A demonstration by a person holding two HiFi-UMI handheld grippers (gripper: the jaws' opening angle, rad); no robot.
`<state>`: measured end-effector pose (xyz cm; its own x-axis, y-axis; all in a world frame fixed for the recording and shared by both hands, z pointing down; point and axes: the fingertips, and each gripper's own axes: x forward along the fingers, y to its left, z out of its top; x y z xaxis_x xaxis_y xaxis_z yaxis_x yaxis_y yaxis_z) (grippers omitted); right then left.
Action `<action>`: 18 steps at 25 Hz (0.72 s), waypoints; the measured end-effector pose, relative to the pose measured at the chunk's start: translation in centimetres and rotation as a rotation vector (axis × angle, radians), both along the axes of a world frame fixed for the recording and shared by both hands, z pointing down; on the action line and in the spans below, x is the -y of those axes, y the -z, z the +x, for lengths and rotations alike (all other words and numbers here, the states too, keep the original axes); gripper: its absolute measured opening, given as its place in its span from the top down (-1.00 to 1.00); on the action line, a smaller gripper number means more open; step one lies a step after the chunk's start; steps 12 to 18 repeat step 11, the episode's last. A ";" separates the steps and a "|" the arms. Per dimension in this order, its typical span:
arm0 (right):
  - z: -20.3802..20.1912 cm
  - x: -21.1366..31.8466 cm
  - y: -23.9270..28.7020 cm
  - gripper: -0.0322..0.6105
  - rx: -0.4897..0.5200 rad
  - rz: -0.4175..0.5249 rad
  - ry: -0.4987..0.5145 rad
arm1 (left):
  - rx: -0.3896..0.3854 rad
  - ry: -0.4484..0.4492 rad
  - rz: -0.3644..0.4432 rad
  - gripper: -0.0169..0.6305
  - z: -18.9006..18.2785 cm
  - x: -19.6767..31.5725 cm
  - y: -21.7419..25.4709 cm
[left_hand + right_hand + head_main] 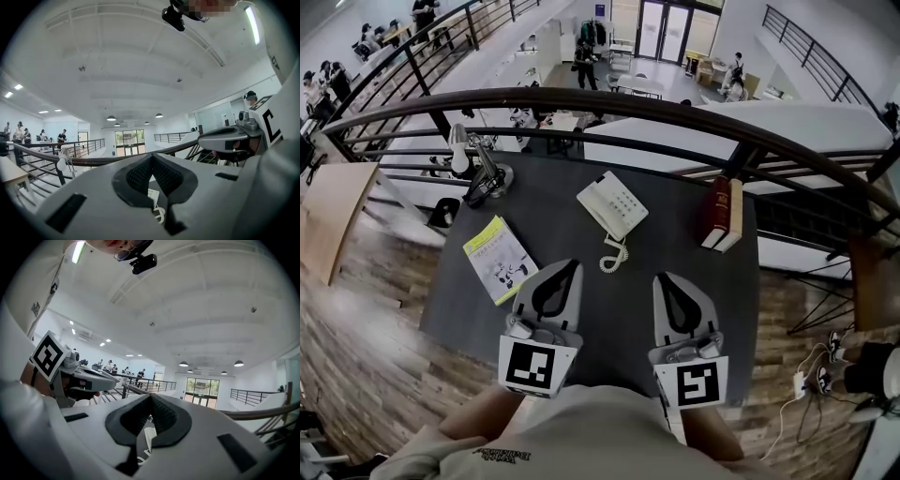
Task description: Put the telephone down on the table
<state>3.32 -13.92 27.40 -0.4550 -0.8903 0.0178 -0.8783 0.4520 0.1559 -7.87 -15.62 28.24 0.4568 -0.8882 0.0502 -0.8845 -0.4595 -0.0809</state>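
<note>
An office mezzanine: a railing (581,97) overlooks desks (634,85) and people (583,62) below.

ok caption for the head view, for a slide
White telephone on the dark table, left gripper and right gripper shut and empty short of it.

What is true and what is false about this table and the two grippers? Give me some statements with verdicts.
1. The telephone lies on the table. True.
2. The left gripper holds the telephone. False: its jaws are shut on nothing, short of it.
3. The booklet lies left of the telephone. True.
4. The red book sits next to the lamp. False: the book is at the right side, the lamp far left.
5. The right gripper is wide open. False: it is shut.
</note>
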 end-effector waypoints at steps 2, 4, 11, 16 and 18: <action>0.0 0.0 -0.2 0.89 0.004 -0.012 -0.001 | -0.006 -0.003 -0.011 0.93 -0.2 0.1 -0.1; 0.0 0.0 -0.4 0.89 0.007 -0.021 -0.010 | -0.004 -0.007 -0.006 0.93 -0.4 0.0 0.0; -0.7 -0.4 -1.2 0.89 -0.010 -0.038 0.007 | 0.000 -0.004 0.002 0.93 -1.3 -0.7 0.1; -0.7 -0.4 -1.2 0.89 -0.010 -0.038 0.007 | 0.000 -0.004 0.002 0.93 -1.3 -0.7 0.1; -0.7 -0.4 -1.2 0.89 -0.010 -0.038 0.007 | 0.000 -0.004 0.002 0.93 -1.3 -0.7 0.1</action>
